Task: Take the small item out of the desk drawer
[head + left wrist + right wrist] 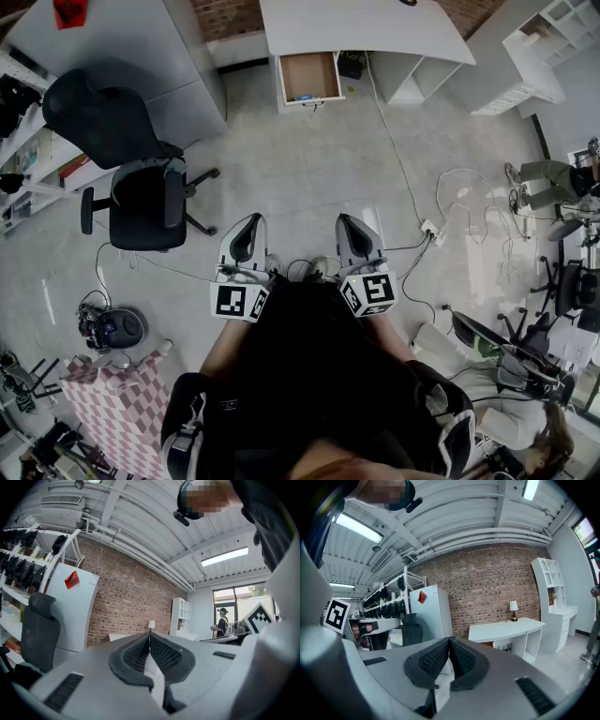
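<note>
1. Lower middle of the head view, close to the person's body: the left gripper [251, 221] and the right gripper [345, 221] each have their jaws pressed fully together, with nothing in them.
2. A stretch of floor [300, 173] separates them from the desk [366, 28].
3. Top centre: the drawer [317, 67] is already pulled out, and a small bluish item [305, 96] lies at its front edge, untouched. I'd say the approach and the pick are both still to do.

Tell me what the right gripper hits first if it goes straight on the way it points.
Nothing close. The right gripper, fingers shut and empty, lines up with the right edge of the tall white cabinet or the brick wall beside it, left of the desk. Depth is unclear.
</note>
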Action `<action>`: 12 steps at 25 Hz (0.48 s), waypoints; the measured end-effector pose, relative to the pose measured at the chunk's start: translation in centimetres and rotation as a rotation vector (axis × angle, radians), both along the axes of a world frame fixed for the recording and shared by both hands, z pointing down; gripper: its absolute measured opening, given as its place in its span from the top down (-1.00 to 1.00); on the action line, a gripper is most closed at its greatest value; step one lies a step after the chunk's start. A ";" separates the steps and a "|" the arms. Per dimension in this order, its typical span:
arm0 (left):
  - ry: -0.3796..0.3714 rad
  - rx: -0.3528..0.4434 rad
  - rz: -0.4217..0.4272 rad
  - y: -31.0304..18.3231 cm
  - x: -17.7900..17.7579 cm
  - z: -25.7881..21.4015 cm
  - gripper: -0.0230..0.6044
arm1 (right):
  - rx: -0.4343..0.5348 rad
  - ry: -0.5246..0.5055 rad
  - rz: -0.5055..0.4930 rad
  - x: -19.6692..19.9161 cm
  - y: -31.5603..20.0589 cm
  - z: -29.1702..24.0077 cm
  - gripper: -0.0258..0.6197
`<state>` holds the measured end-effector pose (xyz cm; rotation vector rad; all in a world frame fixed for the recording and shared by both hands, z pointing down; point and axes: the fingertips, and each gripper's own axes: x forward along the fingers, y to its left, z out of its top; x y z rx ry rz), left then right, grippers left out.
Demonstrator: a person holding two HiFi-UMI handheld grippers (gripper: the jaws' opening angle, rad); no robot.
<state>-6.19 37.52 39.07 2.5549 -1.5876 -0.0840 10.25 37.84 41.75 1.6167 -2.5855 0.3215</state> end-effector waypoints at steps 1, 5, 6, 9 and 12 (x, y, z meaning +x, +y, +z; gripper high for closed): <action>0.002 0.000 -0.001 -0.1 -0.1 0.0 0.89 | 0.000 0.000 0.002 0.0 -0.1 0.0 0.84; 0.007 0.001 -0.003 -0.4 -0.4 -0.1 0.90 | 0.000 -0.001 0.001 -0.3 -0.4 -0.1 0.84; 0.008 0.002 -0.003 -0.5 -0.4 -0.1 0.90 | 0.000 0.000 -0.001 -0.5 -0.4 -0.1 0.84; 0.012 0.000 0.000 -0.6 -0.6 -0.1 0.90 | -0.002 0.002 -0.005 -0.8 -0.4 -0.1 0.84; 0.016 -0.004 0.003 -0.9 -1.1 0.1 0.89 | -0.004 0.006 -0.007 -1.3 -0.7 0.0 0.84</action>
